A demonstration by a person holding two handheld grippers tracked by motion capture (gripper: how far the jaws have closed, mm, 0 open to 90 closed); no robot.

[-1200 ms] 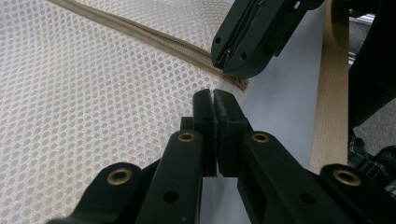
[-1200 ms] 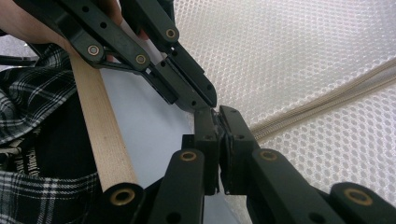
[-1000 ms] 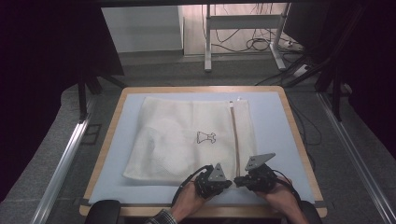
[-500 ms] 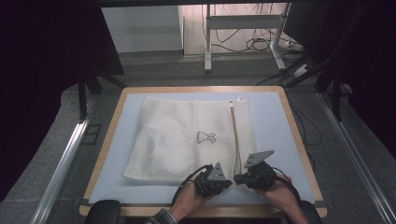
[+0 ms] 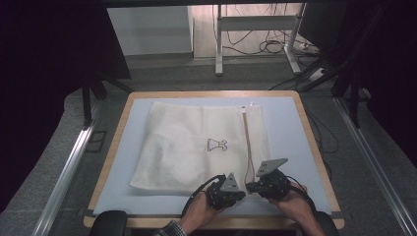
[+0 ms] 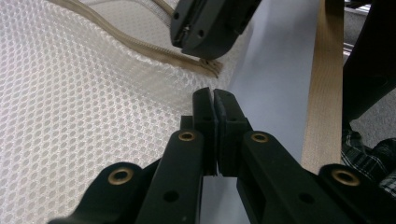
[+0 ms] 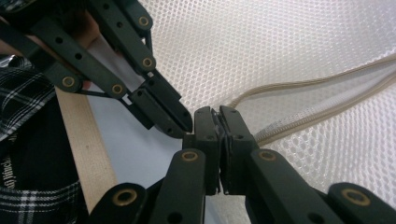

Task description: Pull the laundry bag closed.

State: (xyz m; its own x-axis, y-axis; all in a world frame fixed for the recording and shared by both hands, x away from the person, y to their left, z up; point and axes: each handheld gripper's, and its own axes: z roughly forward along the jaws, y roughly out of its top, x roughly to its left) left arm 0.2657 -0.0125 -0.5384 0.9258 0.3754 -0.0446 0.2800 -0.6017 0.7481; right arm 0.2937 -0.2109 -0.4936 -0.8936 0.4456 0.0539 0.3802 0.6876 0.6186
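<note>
Mesh laundry bag (image 5: 196, 145) lies flat on the blue-topped desk (image 5: 287, 128), white honeycomb net with a small dress outline printed near its middle. Beige zipper (image 5: 247, 142) runs along the bag's right side, from the far edge toward the near edge.

Left tongs (image 5: 239, 192) and right tongs (image 5: 251, 187) sit side by side at the near right corner of the bag, tips almost meeting at the near end of the zipper.

Left tongs (image 6: 215, 99), left gripper view: jaws pressed together, nothing seen between them; tips rest just short of the zipper end (image 6: 211, 66), over the blue surface at the bag's edge. The other tongs come down from above onto that zipper end.

Right tongs (image 7: 218, 116), right gripper view: jaws closed, tips at the point where the zipper tape (image 7: 299, 86) ends. Whether they pinch the tape or the pull cannot be told. The other tongs' tip lies just beside them, to the left in that view.
</note>
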